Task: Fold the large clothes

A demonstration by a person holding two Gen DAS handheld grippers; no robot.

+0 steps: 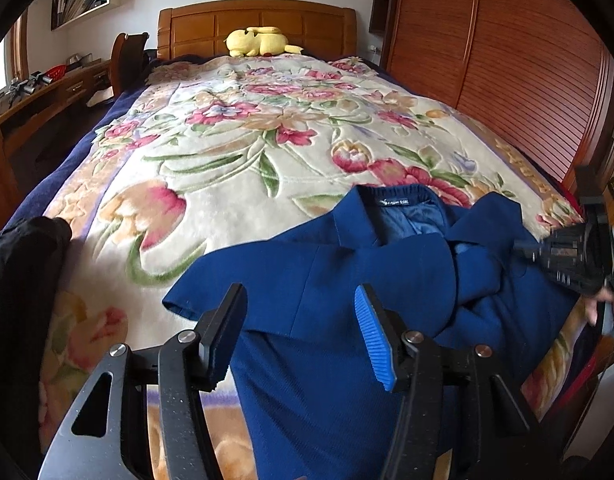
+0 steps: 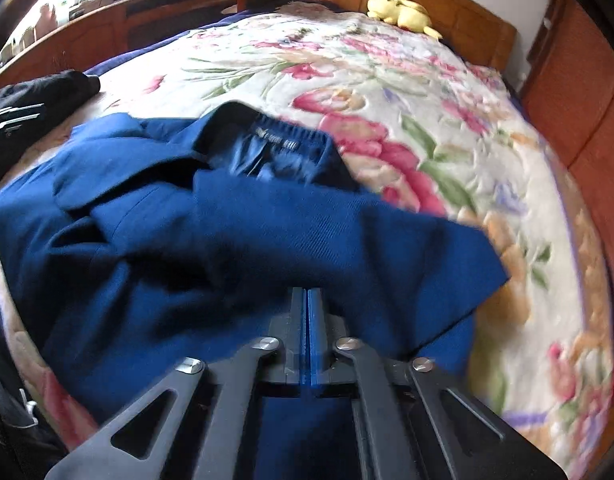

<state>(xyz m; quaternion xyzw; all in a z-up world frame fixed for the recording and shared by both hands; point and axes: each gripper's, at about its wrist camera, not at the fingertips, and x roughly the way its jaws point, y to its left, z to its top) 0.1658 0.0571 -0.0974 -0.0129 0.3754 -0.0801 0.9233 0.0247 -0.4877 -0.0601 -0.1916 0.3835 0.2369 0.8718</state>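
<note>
Left gripper (image 1: 301, 330): fingers apart, hovering over blue coat (image 1: 347, 280) at lower centre of frame. Right gripper (image 2: 308, 312): fingers pressed together; whether cloth is pinched, cannot tell. Coat lies crumpled on floral blanket (image 1: 235, 140), collar toward yellow plush (image 1: 259, 41) at top.

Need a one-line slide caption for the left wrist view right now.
Open left gripper hovers over a blue jacket on the floral blanket, right gripper at its far side.

left wrist: low, faces headboard (image 1: 257, 26) | right wrist: close over coat (image 2: 227, 232) | shared: bed, coat
</note>
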